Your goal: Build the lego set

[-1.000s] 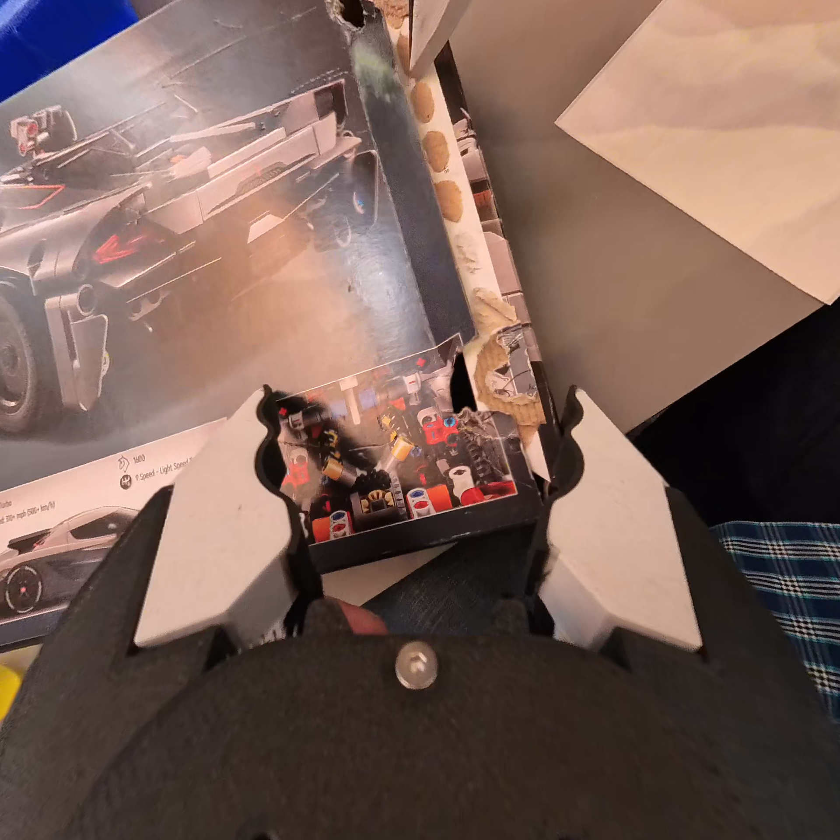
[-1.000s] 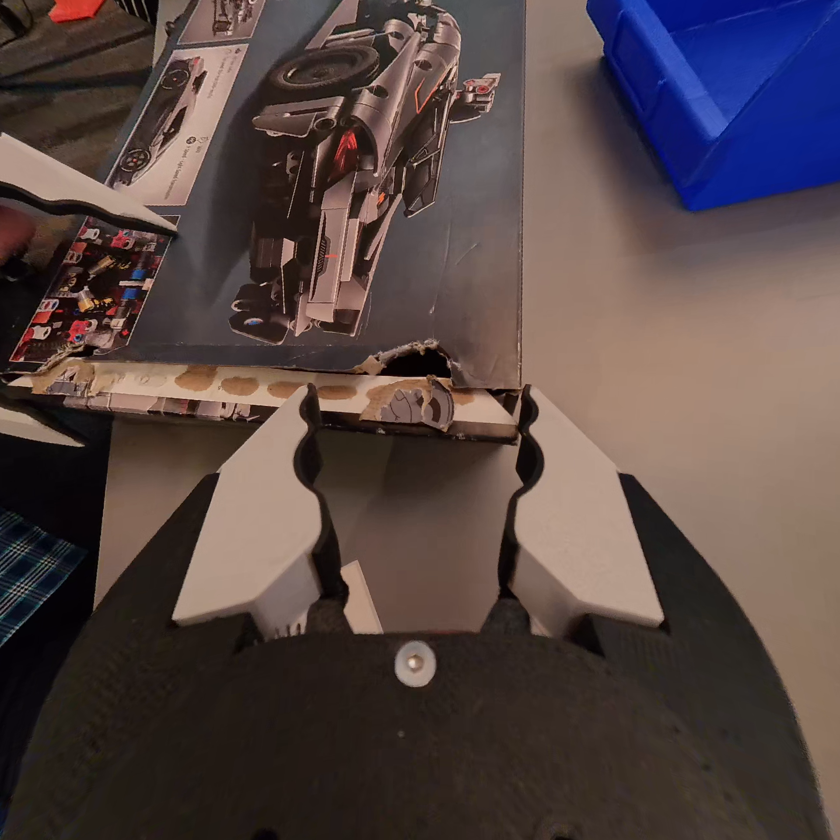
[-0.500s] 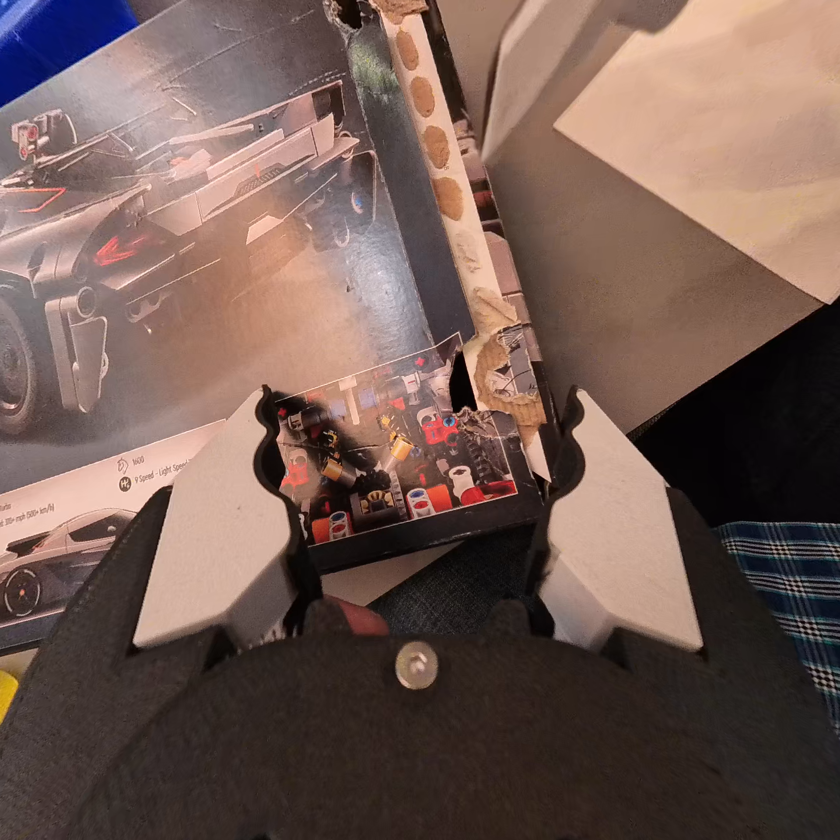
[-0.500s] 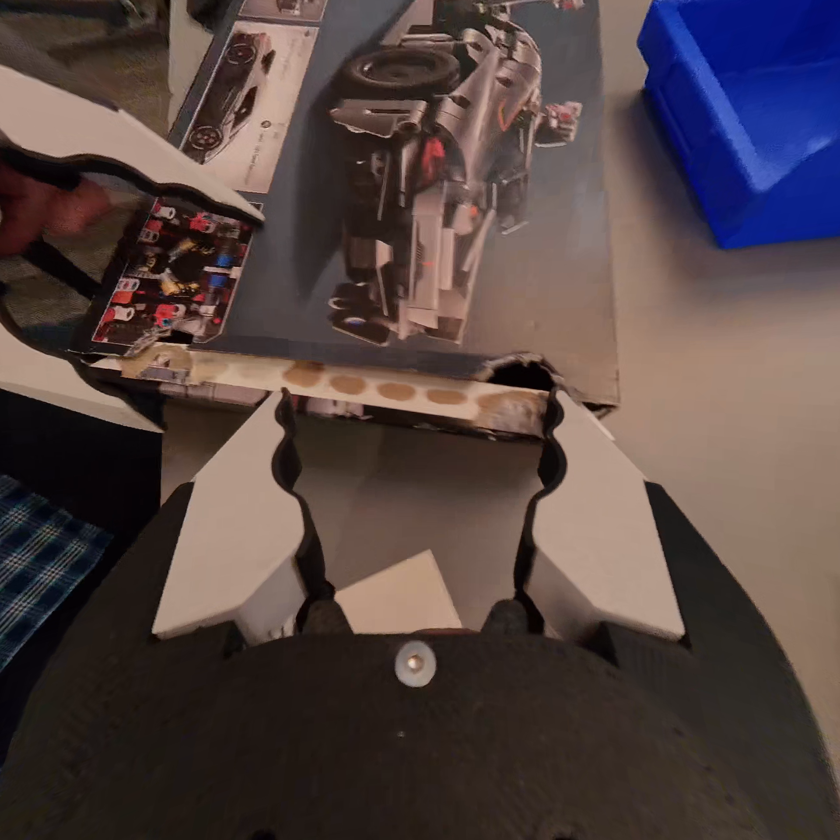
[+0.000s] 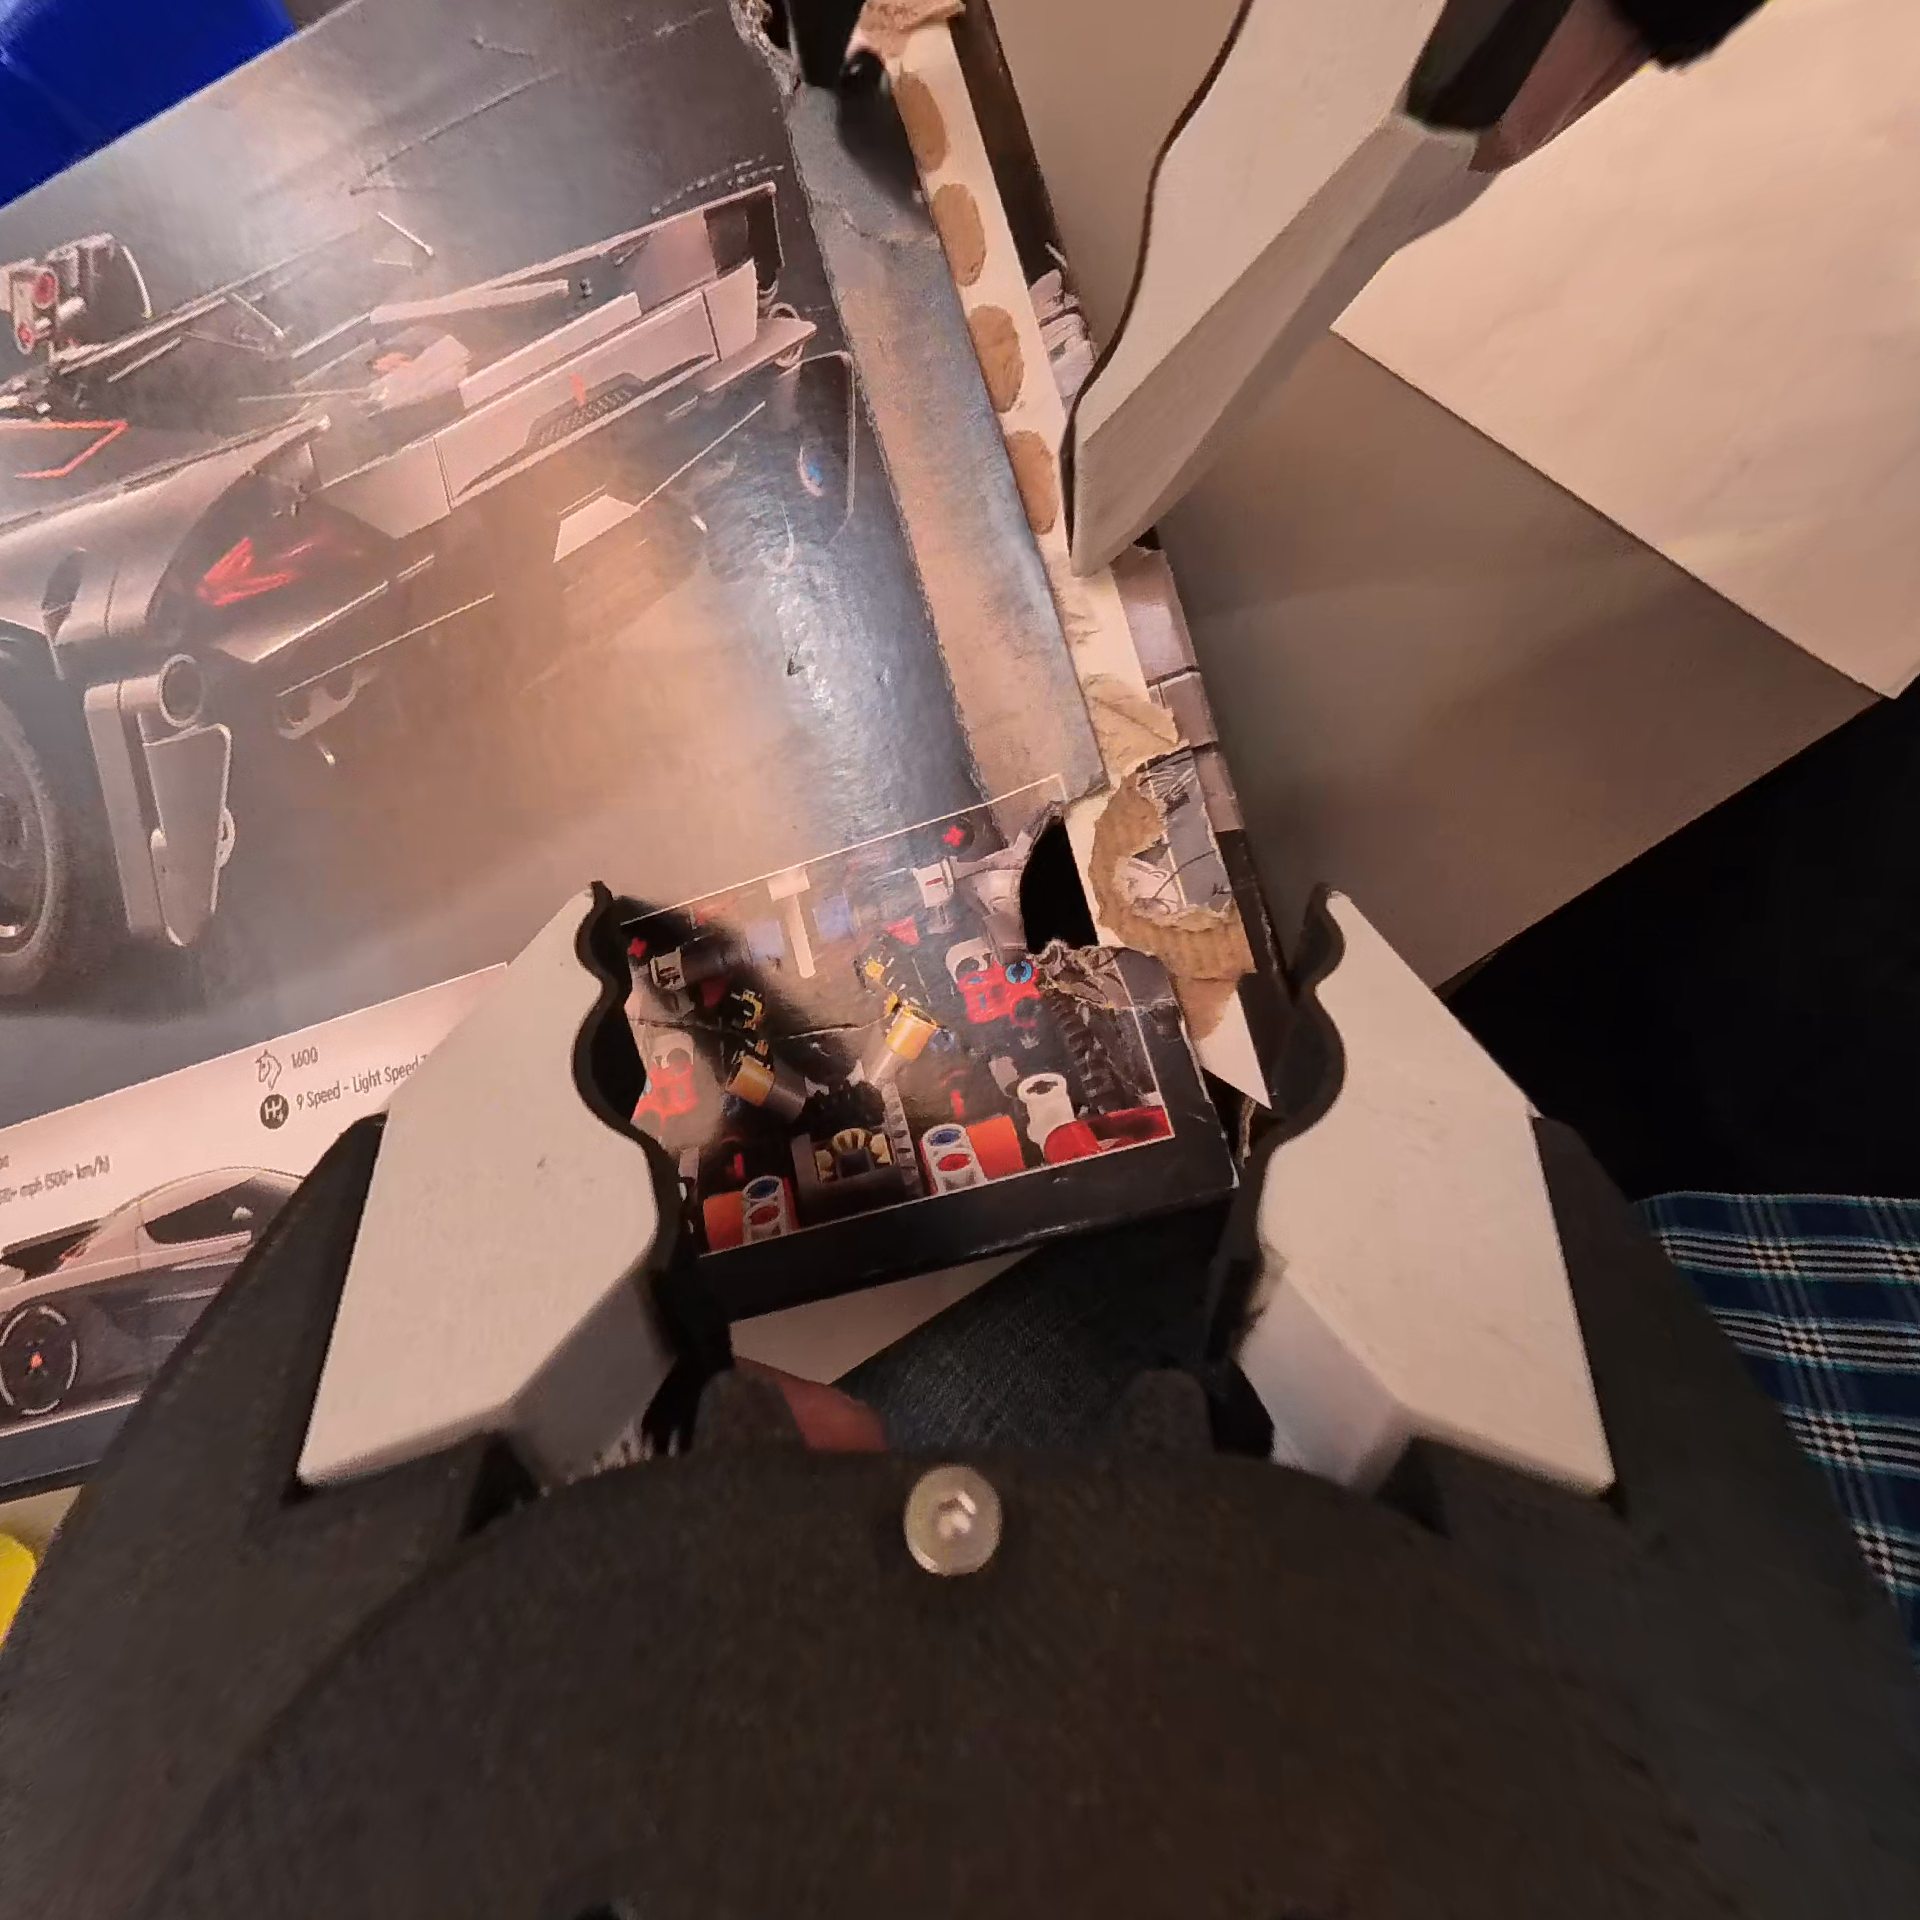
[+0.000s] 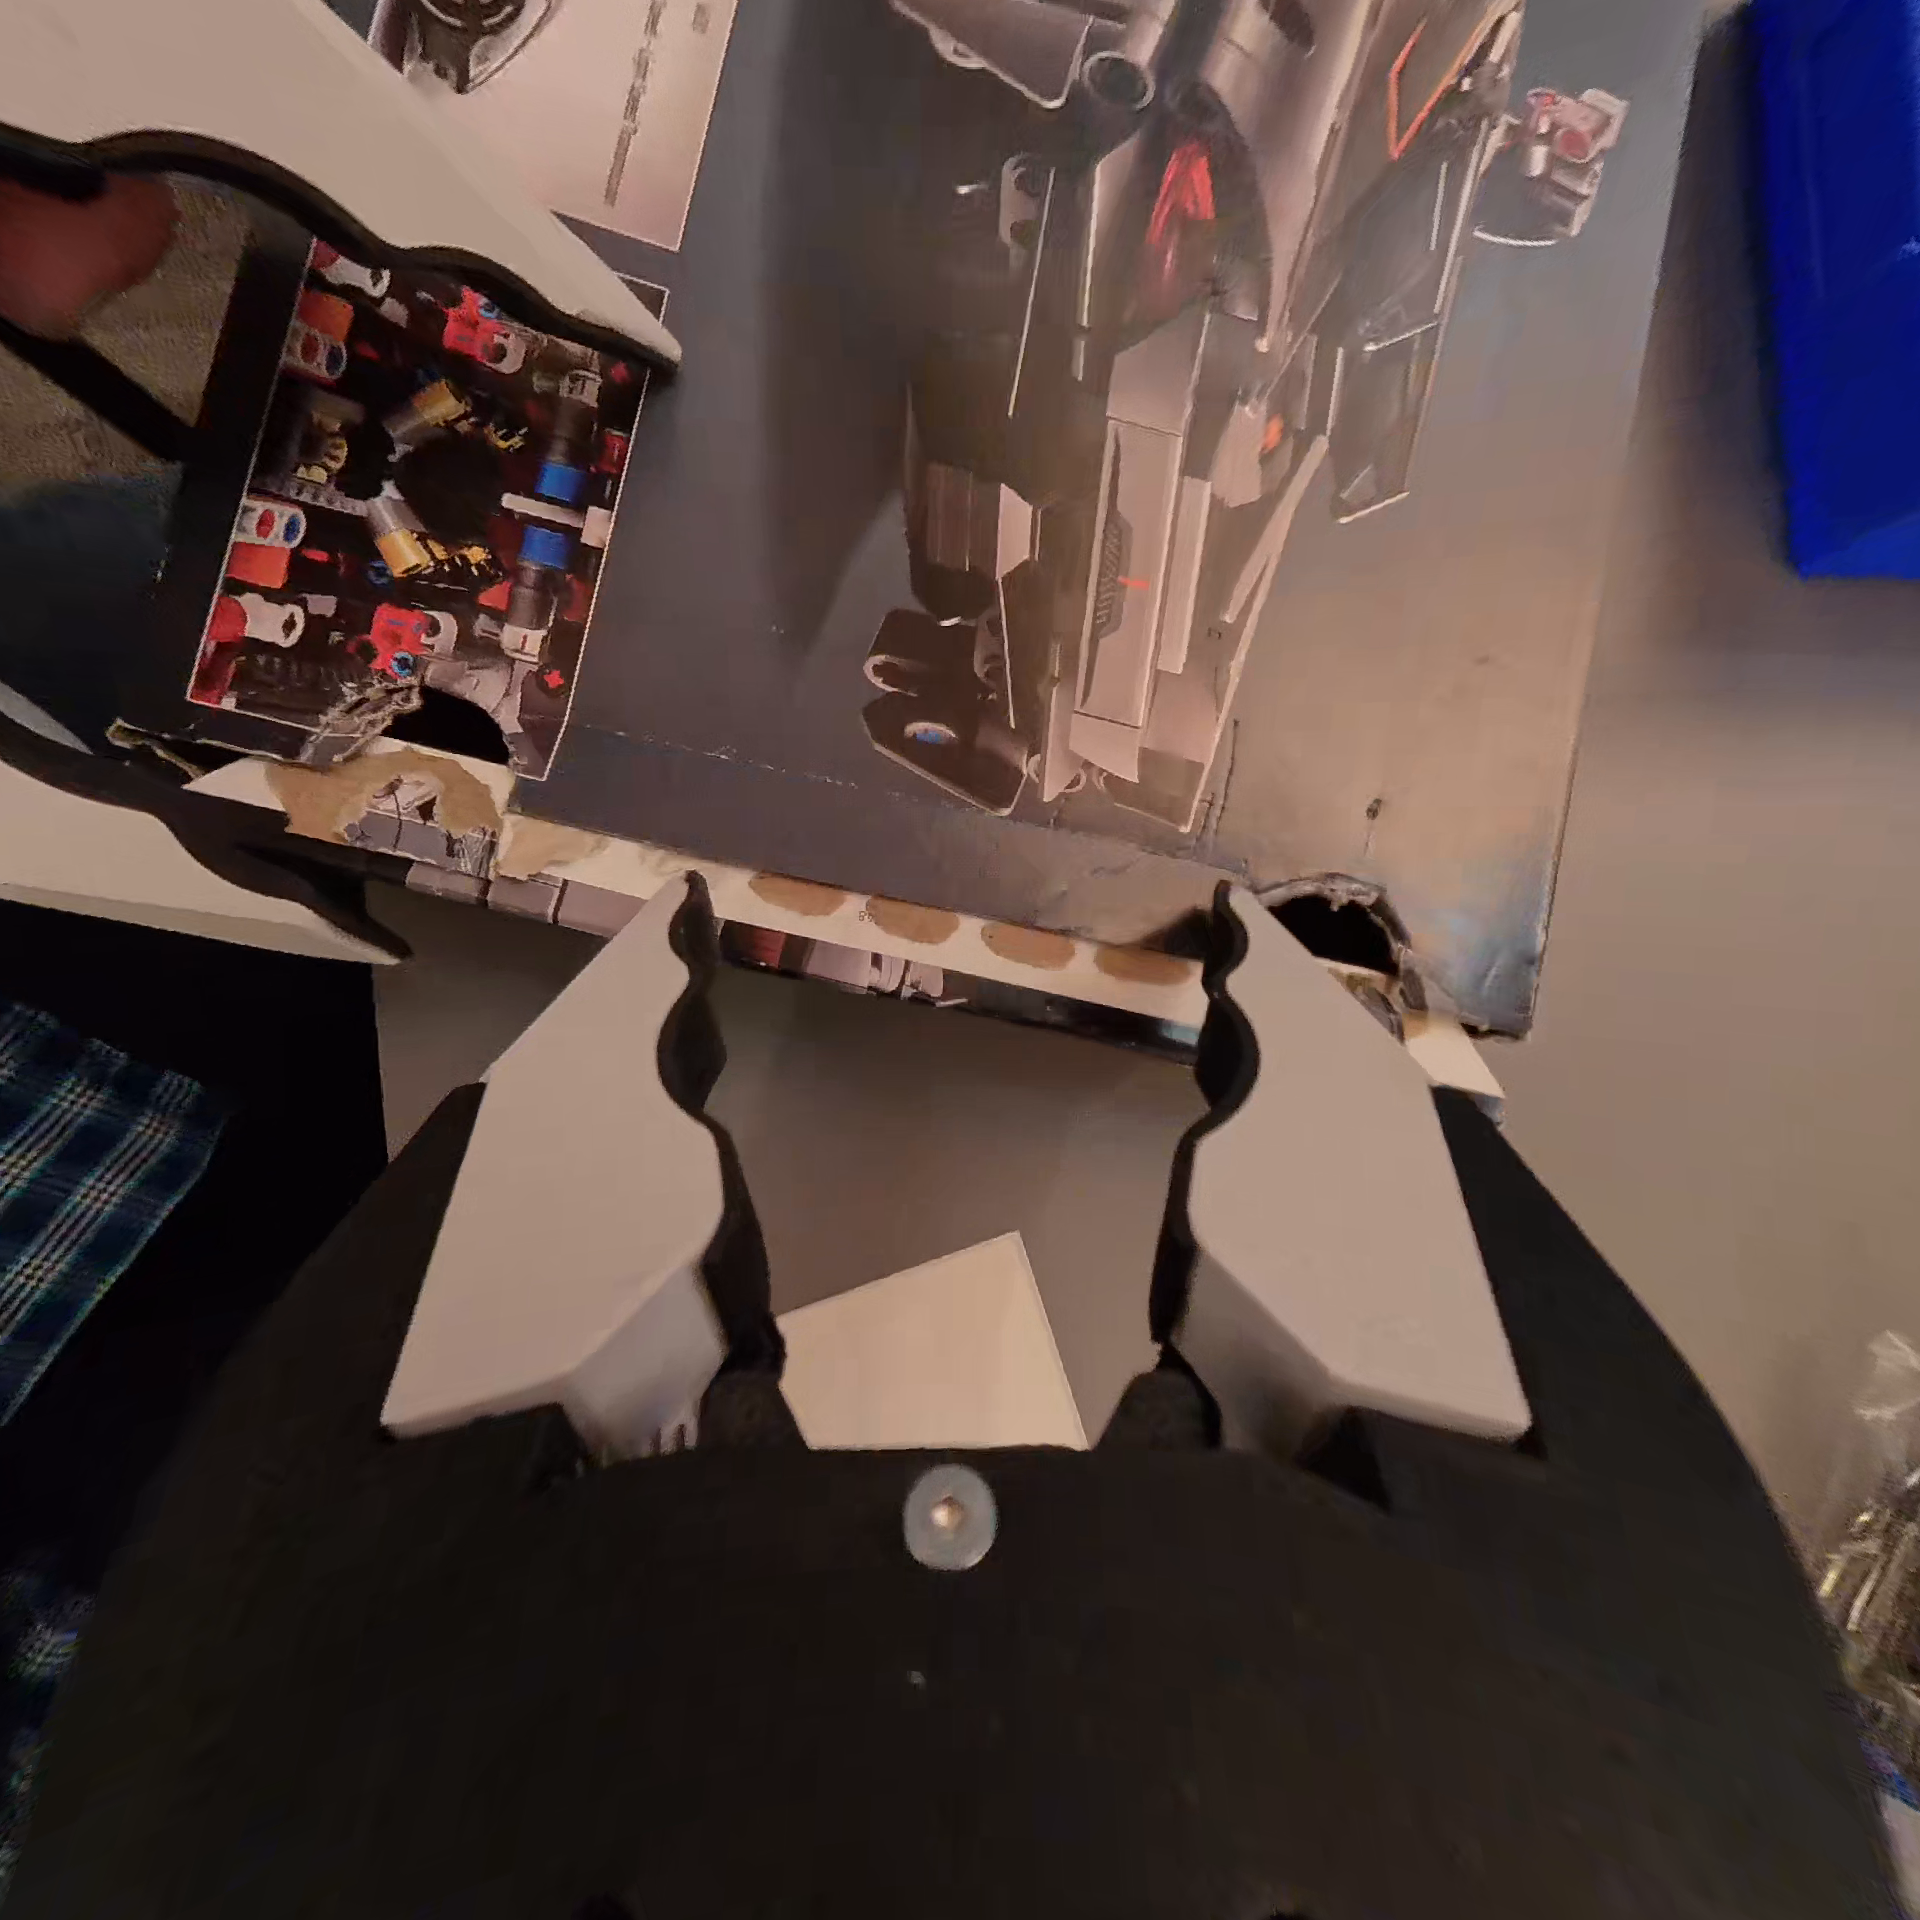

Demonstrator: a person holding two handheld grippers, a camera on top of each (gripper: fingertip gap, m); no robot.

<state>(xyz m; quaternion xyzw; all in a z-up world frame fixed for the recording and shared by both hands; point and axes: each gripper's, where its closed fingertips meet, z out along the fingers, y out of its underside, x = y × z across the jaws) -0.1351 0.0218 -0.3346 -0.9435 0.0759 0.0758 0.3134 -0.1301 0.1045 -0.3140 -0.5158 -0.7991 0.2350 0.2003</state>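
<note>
The lego set box [image 5: 499, 499], dark with a grey car picture, lies on the grey table [image 5: 1455, 748]. Its end flap [image 6: 935, 925] is torn, with glue spots showing. My left gripper [image 5: 956, 914] is open, its fingers either side of the box's near corner with the parts picture. It also shows at the left of the right wrist view [image 6: 260, 540]. My right gripper [image 6: 956, 894] is open and empty, its fingertips at the torn flap edge. One of its fingers [image 5: 1247, 291] shows in the left wrist view, just off that edge.
A blue bin [image 6: 1839, 291] stands beyond the box's far side. White paper [image 5: 1662, 343] lies on the table by the flap end. A clear bag of parts [image 6: 1881, 1538] is at the right. Plaid cloth [image 5: 1818, 1351] lies below the table edge.
My right gripper has moved forward and closer to the box, up to the torn flap edge. My left gripper has stayed at the box corner, still open.
</note>
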